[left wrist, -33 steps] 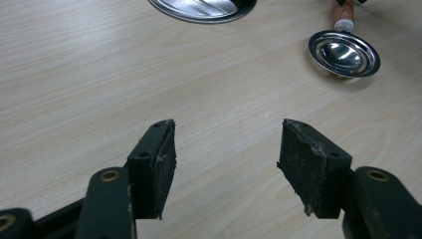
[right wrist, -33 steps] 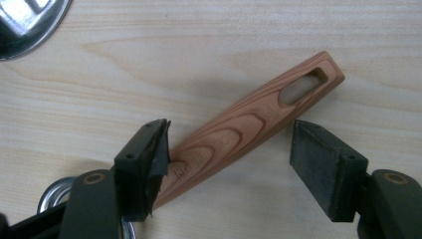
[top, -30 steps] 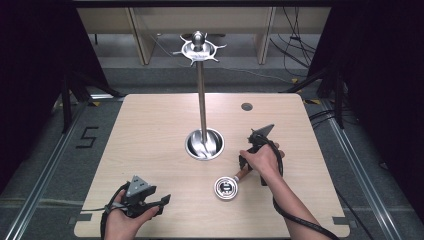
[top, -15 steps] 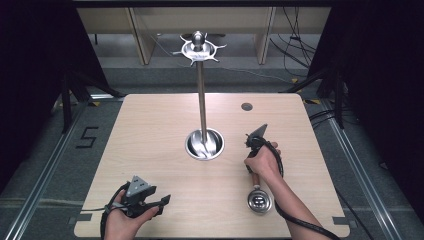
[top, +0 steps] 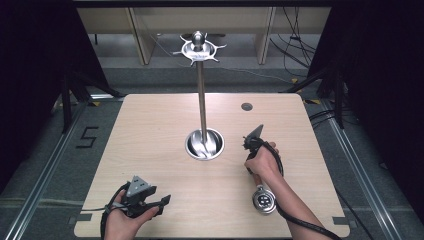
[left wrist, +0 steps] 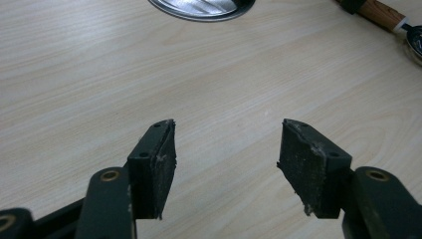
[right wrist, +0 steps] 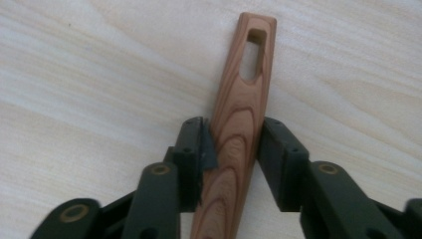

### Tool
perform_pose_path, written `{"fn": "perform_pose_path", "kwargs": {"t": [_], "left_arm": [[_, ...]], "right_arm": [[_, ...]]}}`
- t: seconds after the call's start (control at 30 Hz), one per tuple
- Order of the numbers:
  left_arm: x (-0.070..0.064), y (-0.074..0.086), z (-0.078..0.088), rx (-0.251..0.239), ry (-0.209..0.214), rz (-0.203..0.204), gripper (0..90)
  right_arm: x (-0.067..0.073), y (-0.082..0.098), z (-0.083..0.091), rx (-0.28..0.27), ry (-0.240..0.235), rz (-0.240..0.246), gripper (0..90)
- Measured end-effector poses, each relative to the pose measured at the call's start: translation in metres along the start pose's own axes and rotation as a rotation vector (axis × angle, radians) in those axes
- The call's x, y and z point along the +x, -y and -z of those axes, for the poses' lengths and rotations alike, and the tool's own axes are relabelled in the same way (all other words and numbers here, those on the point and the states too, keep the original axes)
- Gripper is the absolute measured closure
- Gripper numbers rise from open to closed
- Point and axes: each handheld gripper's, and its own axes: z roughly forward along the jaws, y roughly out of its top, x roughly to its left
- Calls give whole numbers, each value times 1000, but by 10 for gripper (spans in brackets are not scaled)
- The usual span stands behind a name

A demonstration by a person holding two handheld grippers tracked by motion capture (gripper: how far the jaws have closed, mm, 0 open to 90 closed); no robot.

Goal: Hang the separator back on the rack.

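At about seven o'clock on the table [top: 150, 120], the left gripper [top: 162, 205] rested with its jaws spread and nothing between them. At the centre stood a metal stand [top: 202, 100]. Toward four o'clock, the right gripper [right wrist: 234, 144] had just clamped onto the wooden handle [right wrist: 244, 114] of a slotted spoon [top: 264, 201], which lay on the tabletop at five o'clock.

Bright, even overhead light, dark surroundings, perhaps slightly soft close-ups
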Motion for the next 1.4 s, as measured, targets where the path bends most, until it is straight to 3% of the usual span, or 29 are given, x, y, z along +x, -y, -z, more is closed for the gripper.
{"fn": "perform_pose_path", "kwargs": {"t": [0.13,0.17,0.33,0.37,0.4,0.5,0.57,0.6,0.77,0.93,1.1,1.17,1.23,1.27,1.3,1.33,1.37,1.4], "left_arm": [[0,0,0,8,-6,-1,387],[0,0,-1,3,0,1,387],[0,0,-1,13,-2,-13,387],[0,0,-1,11,-1,-10,387],[0,0,-2,10,-2,-11,387],[0,0,-2,10,0,-4,388],[0,0,-1,-8,-4,-2,389],[0,0,-1,-8,-4,-2,389],[1,1,0,-2,-15,0,388],[1,1,0,-6,-6,3,387],[0,1,-1,-2,-11,-1,387],[0,1,-1,4,-5,-3,387],[0,2,-1,-2,-7,3,387],[0,2,-1,-2,-7,3,387],[1,2,-1,1,-15,6,387],[1,2,-1,1,-15,5,387],[1,2,-1,1,-15,5,387],[4,1,2,46,-15,-46,386]], "right_arm": [[-3,0,2,3,-16,41,681],[-4,1,1,-19,-12,48,682],[-12,6,3,-39,-61,49,683],[-19,6,1,-82,-65,136,683],[-15,9,5,-61,-80,64,683],[-18,12,8,-84,-99,78,683],[-21,17,12,-129,-123,112,684],[-25,19,12,-150,-96,167,684],[-25,30,28,-211,-131,166,684],[-29,38,39,-334,-176,184,684],[-30,49,46,-412,-195,195,685],[-30,51,48,-424,-203,209,685],[-32,57,52,-484,-219,243,685],[-32,57,52,-484,-219,243,685],[-34,60,55,-526,-219,291,685],[-34,62,56,-532,-218,296,685],[-31,65,56,-542,-235,260,685],[-33,67,56,-548,-221,290,685]]}}
